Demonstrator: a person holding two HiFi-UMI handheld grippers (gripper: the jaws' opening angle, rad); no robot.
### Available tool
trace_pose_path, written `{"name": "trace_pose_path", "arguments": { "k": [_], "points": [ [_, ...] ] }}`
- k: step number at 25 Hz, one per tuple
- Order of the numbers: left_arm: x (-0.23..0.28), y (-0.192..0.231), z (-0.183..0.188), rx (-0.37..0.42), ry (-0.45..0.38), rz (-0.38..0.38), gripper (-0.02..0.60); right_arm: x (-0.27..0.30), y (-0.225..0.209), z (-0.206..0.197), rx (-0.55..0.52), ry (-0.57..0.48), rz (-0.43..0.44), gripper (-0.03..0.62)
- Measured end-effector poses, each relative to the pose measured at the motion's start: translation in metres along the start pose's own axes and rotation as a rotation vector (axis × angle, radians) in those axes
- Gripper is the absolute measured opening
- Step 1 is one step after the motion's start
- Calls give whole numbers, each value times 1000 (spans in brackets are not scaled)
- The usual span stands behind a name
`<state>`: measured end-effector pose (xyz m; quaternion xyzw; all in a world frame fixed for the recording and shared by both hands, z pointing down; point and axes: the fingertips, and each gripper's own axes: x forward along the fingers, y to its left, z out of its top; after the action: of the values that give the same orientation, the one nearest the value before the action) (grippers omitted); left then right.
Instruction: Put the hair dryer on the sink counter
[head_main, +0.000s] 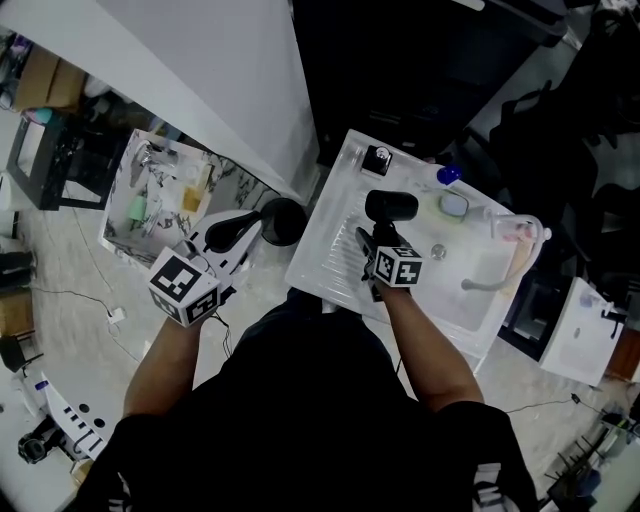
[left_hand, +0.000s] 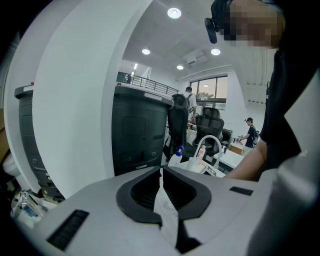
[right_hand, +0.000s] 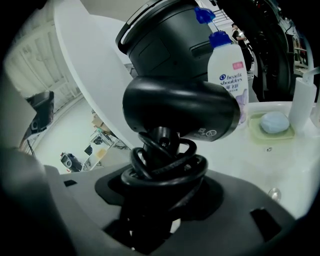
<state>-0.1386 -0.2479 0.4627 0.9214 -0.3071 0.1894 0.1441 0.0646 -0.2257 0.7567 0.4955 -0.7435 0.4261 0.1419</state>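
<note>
My right gripper (head_main: 375, 240) is shut on the handle of the black hair dryer (head_main: 390, 206), over the left part of the white sink counter (head_main: 326, 252). In the right gripper view the hair dryer (right_hand: 180, 112) stands handle-down with its barrel across. Its black cord (right_hand: 165, 167) is coiled round the handle just above my right gripper (right_hand: 159, 197). Whether it touches the counter (right_hand: 285, 160) I cannot tell. My left gripper (head_main: 236, 232) hangs left of the counter over the floor. That left gripper (left_hand: 161, 175) is shut with nothing in it.
A blue-capped shampoo bottle (right_hand: 227, 75), a soap dish (right_hand: 272, 125) and a curved faucet (head_main: 500, 272) stand on the counter beyond the dryer. A small black object (head_main: 377, 157) sits at its far corner. A black round bin (head_main: 282, 220) and a cluttered box (head_main: 160, 190) stand on the floor to the left.
</note>
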Motion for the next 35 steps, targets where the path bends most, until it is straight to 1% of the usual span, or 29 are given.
{"name": "trace_pose_path", "arguments": {
  "k": [14,21,26,35],
  "points": [
    [11,5,-12,-20,22,-18,38,32,-21,-28,36,104,-76,273],
    [11,7,-18,-26,32,-22,38,45,-28,-34,41,134,-136,273],
    [9,9,-21,-29,41,-25,38,51,-36,-38,54,159,-203,272],
    [7,12,-27,-36,58,-31,38,60,-44,-43,72,172,-270,272]
  ]
}}
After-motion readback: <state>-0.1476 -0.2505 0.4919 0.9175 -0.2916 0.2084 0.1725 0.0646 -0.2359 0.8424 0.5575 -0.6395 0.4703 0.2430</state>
